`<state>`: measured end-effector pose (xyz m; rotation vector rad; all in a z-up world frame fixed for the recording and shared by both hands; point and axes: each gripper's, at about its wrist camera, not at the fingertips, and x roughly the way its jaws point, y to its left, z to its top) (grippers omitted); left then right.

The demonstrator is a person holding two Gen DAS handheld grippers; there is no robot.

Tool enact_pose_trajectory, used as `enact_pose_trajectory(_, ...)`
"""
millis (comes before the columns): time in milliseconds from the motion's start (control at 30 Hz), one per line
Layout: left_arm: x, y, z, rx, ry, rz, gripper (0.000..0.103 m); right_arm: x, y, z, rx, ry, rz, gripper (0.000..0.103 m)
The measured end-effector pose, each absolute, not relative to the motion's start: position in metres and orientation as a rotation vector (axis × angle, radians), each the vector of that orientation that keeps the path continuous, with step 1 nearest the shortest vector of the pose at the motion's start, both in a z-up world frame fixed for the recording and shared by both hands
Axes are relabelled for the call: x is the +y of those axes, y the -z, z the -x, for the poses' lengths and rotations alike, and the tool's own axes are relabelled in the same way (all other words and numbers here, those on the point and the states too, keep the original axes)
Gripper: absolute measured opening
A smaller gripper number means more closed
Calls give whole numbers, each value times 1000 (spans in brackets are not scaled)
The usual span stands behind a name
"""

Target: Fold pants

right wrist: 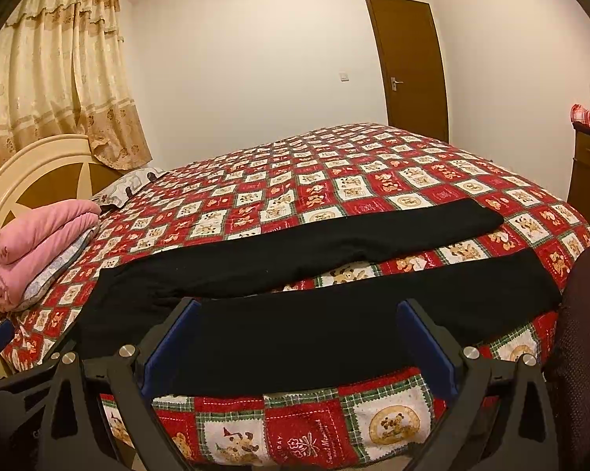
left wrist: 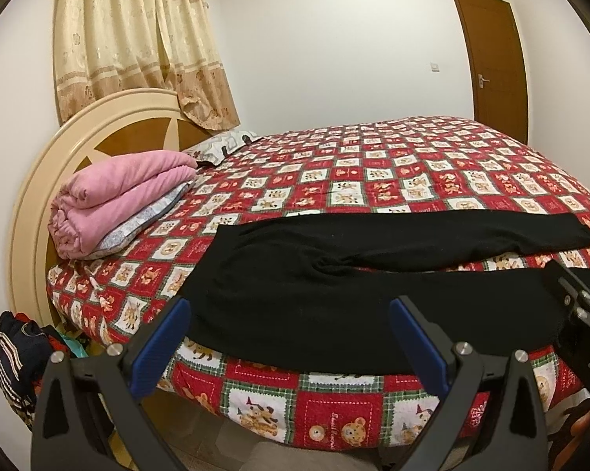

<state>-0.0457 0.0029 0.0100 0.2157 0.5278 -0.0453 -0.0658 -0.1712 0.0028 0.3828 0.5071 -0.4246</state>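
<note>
Black pants (left wrist: 334,298) lie spread flat along the near edge of the bed, waist to the left, the two legs parted and running right; they also show in the right wrist view (right wrist: 314,322). My left gripper (left wrist: 291,337) is open and empty, hovering at the bed's near edge over the waist end. My right gripper (right wrist: 299,345) is open and empty, over the near leg. Part of the right gripper (left wrist: 577,302) shows at the right of the left wrist view.
The bed has a red patchwork quilt (right wrist: 334,180). A folded pink blanket (left wrist: 122,196) on a pillow lies at the headboard (left wrist: 40,180). Clothes (left wrist: 16,357) are piled on the floor at left. A wooden dresser (right wrist: 589,172) stands at right, a door (right wrist: 412,66) behind.
</note>
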Motion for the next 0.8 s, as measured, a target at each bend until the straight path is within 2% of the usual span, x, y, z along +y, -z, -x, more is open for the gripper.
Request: enact_pose_trajectory(800, 4, -4, 43, 564, 57, -190, 103, -166, -6, 67, 499, 425, -370, 100)
